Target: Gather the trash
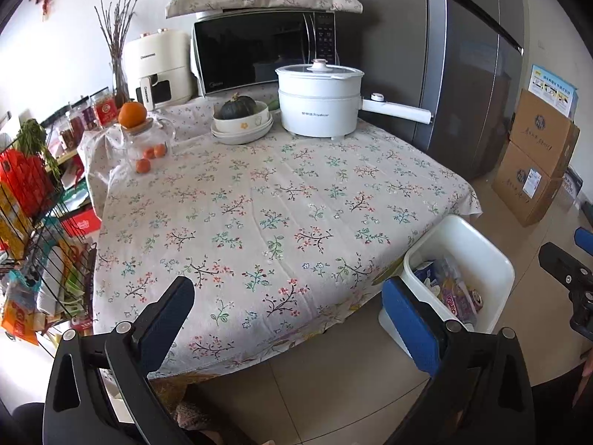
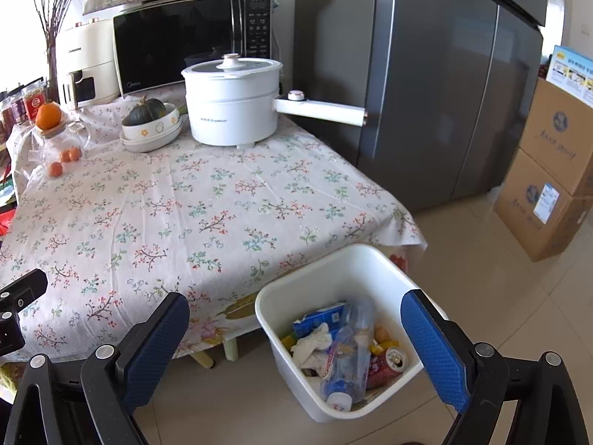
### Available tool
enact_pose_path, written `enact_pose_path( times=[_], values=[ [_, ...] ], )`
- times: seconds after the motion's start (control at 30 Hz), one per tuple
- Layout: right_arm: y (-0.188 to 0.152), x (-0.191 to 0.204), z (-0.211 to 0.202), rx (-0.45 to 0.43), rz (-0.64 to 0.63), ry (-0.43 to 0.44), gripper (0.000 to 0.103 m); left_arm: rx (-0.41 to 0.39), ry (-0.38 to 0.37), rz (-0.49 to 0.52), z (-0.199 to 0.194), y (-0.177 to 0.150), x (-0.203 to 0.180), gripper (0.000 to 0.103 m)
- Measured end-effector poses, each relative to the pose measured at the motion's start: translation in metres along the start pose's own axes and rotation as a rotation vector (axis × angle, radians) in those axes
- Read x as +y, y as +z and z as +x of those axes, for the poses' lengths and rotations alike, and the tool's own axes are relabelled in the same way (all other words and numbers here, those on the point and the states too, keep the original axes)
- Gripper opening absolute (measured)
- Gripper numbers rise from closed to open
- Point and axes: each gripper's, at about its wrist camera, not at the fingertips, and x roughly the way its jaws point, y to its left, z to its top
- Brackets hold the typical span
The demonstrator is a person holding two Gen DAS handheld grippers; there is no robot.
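A wire rack [image 1: 33, 222] crammed with packets stands at far left, beside a table [image 1: 259, 200] under a flowered cloth. At its back, left to right: a cream air fryer [image 1: 159, 66] lettered "Chigo"-style script too small to read surely, a microwave [image 1: 259, 52] with a logo that may be "Midea", a bowl holding a green squash [image 1: 239, 107], and a white cooking pot [image 1: 318, 100] marked "Royalstar". No litter shows on the cloth.

The left gripper [image 1: 289, 319] hovers over the table's near edge, its blue pads wide apart and holding nothing. The right gripper [image 2: 296, 345] hangs above the white bin [image 2: 355, 259] on the floor just beside the table's corner, pads likewise spread and empty.

The trash lies inside that bin: a crushed clear bottle [image 2: 348, 356], a blue carton [image 2: 318, 319], crumpled tissue [image 2: 313, 345] and a red can [image 2: 387, 365]; their labels are unreadable. The collecting looks finished or nearly so; any next move calls for scanning table and floor for leftovers. Cardboard boxes [image 2: 552, 170] sit stacked at right, past the grey fridge [image 2: 426, 74].
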Motion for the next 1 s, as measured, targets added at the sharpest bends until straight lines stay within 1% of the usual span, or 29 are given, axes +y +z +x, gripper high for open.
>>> enact_pose_path(
  times=[0.33, 1.0],
  values=[
    [-0.0059, 0.0012, 0.0099, 0.058, -0.013, -0.012, 0.096, 0.021, -0.007, 0.002, 0.0039, -0.0026, -0.0004, 0.102],
    [-0.0027, -0.0007, 0.0065, 0.039, -0.012, -0.007, 0.096, 0.009, -0.016, 0.005, 0.0014, -0.0028, -0.0028, 0.102]
  ],
)
